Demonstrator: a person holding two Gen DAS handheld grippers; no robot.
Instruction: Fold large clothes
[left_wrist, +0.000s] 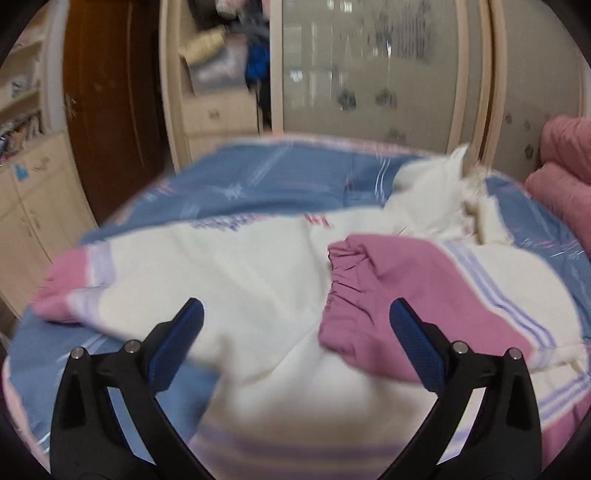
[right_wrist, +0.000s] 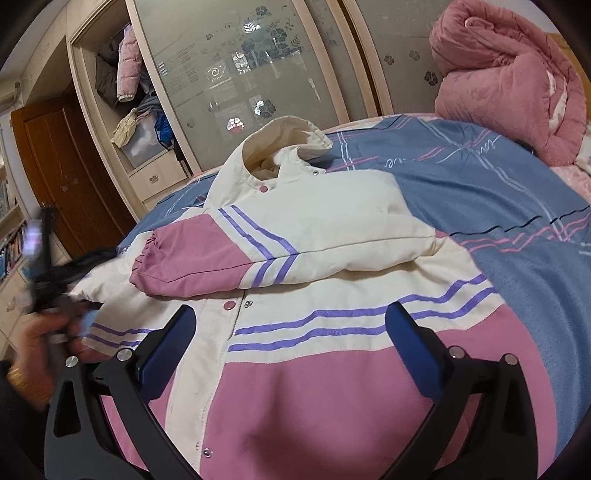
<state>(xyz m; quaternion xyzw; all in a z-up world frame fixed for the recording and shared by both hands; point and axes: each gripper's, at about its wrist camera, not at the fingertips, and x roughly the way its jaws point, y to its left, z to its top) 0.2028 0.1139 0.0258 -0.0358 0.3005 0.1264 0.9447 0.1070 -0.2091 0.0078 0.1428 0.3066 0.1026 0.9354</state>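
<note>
A cream and pink jacket with purple stripes lies front up on the bed. One sleeve is folded across its chest, pink cuff toward the left. The hood points to the far side. My right gripper is open and empty, just above the jacket's lower front. My left gripper is open and empty over the jacket's cream body, the folded pink cuff just right of centre. The left view is motion-blurred. The left gripper also shows blurred at the right view's left edge.
The bed has a blue sheet with pink and white lines. A rolled pink quilt lies at the far right. Behind the bed stand frosted wardrobe doors, an open closet niche with clothes and a brown door.
</note>
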